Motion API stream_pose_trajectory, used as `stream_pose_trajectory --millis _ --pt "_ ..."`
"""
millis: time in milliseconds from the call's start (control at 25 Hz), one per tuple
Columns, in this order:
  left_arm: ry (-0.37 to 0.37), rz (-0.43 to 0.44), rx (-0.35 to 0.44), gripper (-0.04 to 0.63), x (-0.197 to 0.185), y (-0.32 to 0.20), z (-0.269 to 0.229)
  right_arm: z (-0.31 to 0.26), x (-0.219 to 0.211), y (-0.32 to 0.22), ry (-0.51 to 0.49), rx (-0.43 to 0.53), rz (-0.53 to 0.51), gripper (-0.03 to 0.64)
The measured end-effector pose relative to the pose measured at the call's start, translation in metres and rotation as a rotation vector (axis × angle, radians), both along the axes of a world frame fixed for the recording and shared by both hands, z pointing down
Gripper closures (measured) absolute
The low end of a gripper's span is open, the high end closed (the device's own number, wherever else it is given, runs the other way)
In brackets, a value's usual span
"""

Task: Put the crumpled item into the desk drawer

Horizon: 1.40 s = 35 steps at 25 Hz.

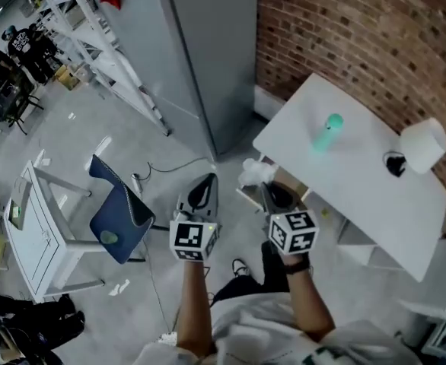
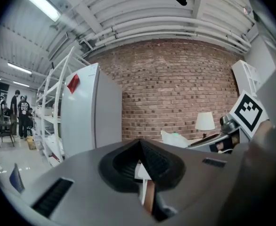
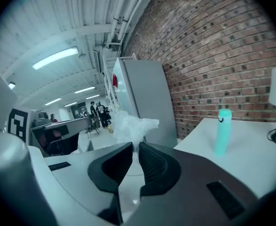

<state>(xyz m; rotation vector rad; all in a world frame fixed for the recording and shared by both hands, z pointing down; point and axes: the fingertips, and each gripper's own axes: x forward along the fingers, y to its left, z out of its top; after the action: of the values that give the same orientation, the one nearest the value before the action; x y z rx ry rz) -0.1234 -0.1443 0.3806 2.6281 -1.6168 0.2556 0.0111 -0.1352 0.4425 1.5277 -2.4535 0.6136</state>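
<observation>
The crumpled item [image 1: 253, 172], a wad of thin white material, sticks out of my right gripper [image 1: 271, 188], whose jaws are shut on it. In the right gripper view the crumpled item [image 3: 131, 125] rises just beyond the right gripper [image 3: 135, 145]. An open drawer [image 1: 305, 194] with a brownish inside shows under the near edge of the white desk [image 1: 360, 181], right beside that gripper. To its left my left gripper [image 1: 202, 187] hangs over the floor. The left gripper [image 2: 139, 145] has its pads together and holds nothing.
On the desk stand a teal bottle [image 1: 328, 131] and a white lamp [image 1: 422, 146]. A brick wall [image 1: 375, 36] runs behind it, and a tall grey cabinet [image 1: 208, 44] stands to its left. A blue chair [image 1: 120, 215] and a small white table [image 1: 33, 234] are on the floor at left.
</observation>
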Motion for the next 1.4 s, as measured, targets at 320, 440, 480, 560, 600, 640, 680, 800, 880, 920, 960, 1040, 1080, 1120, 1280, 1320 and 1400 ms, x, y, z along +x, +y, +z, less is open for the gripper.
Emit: stream_pose_trajectory --millis 320,440,480,560,600,640,680,800,880,920,960,1040,1080,1120,1280,1320,1400 --pt "0.076 0.087 -0.116 0.598 0.061 -0.047 0.079 0.075 0.053 -0.035 0.001 -0.116 0.065 0.584" --pt "0.083 0.114 -0.158 0.598 0.079 -0.053 0.108 0.107 0.065 -0.039 0.009 -0.175 0.064 0.584" --pt "0.085 0.122 -0.17 0.598 0.083 -0.056 0.117 0.118 0.068 -0.041 0.01 -0.193 0.068 0.584" --pt "0.091 0.126 -0.19 0.6 0.087 -0.061 0.134 0.138 0.072 -0.042 0.025 -0.227 0.067 0.584" --pt "0.094 0.127 -0.198 0.598 0.088 -0.062 0.142 0.149 0.072 -0.041 0.04 -0.24 0.059 0.584" --pt "0.095 0.129 -0.205 0.598 0.09 -0.064 0.15 0.159 0.071 -0.041 0.056 -0.252 0.05 0.584" --pt "0.097 0.133 -0.21 0.598 0.091 -0.066 0.158 0.169 0.071 -0.042 0.071 -0.264 0.042 0.584" --pt "0.095 0.15 -0.231 0.598 0.096 -0.071 0.181 0.199 0.072 -0.044 0.118 -0.292 0.019 0.584" --pt "0.09 0.163 -0.25 0.6 0.097 -0.072 0.198 0.218 0.072 -0.048 0.171 -0.297 -0.007 0.585" --pt "0.091 0.169 -0.256 0.6 0.097 -0.073 0.206 0.228 0.072 -0.049 0.198 -0.302 -0.021 0.584" --pt "0.095 0.173 -0.261 0.598 0.097 -0.074 0.213 0.237 0.073 -0.051 0.221 -0.309 -0.033 0.584" --pt "0.104 0.178 -0.268 0.598 0.095 -0.078 0.227 0.256 0.074 -0.056 0.257 -0.325 -0.051 0.584" --pt "0.104 0.178 -0.271 0.598 0.094 -0.08 0.235 0.266 0.074 -0.059 0.271 -0.33 -0.06 0.584" --pt "0.103 0.18 -0.268 0.598 0.094 -0.082 0.241 0.275 0.074 -0.062 0.283 -0.333 -0.07 0.584" --pt "0.109 0.192 -0.259 0.6 0.093 -0.091 0.263 0.315 0.073 -0.069 0.317 -0.358 -0.114 0.584" --pt "0.115 0.187 -0.267 0.598 0.092 -0.092 0.271 0.326 0.073 -0.071 0.333 -0.366 -0.127 0.584" --pt "0.135 0.171 -0.277 0.598 0.087 -0.097 0.287 0.347 0.071 -0.075 0.36 -0.377 -0.15 0.584"
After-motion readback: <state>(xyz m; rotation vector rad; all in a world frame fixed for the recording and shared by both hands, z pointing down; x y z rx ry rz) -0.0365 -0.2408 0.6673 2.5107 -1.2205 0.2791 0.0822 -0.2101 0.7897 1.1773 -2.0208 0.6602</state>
